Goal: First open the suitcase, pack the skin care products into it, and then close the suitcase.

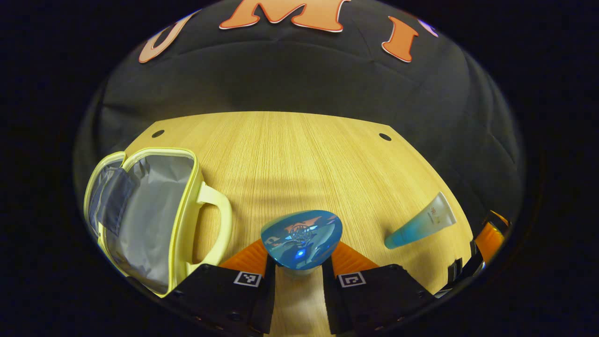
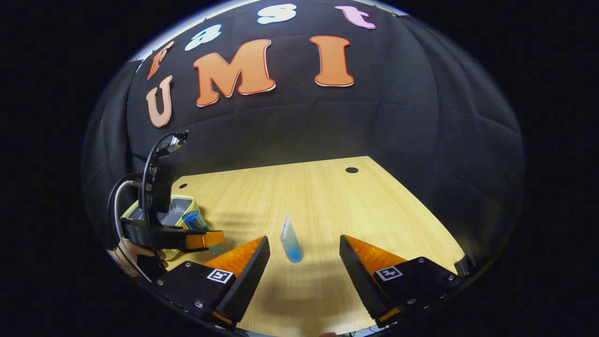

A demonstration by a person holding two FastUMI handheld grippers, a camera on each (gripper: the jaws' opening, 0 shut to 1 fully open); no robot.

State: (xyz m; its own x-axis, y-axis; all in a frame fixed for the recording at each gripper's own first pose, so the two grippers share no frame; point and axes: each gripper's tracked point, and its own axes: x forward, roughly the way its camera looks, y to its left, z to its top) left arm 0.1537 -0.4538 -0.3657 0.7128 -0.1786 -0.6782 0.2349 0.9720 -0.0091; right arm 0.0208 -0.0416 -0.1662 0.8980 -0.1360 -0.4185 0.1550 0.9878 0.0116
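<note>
1. Left gripper (image 1: pixel 299 271) was clamped on a blue bottle (image 1: pixel 302 238), both fingers pressing its sides just under the broad cap, so the bottle stood upright and could travel without tipping.
2. To its left the yellow suitcase (image 1: pixel 154 220) lay unzipped on the wooden table (image 1: pixel 290 159), grey lining up and handle toward the bottle; I judged the bottle was bound there.
3. Right gripper (image 2: pixel 304 262) hung with its jaws spread wide and empty, lined up on the pale tube (image 2: pixel 290 241) lying just beyond them, likely readied for the next pick.
4. That tube lay flat, well right of the suitcase, not yet packed.
5. Closing the suitcase remained undone.
</note>
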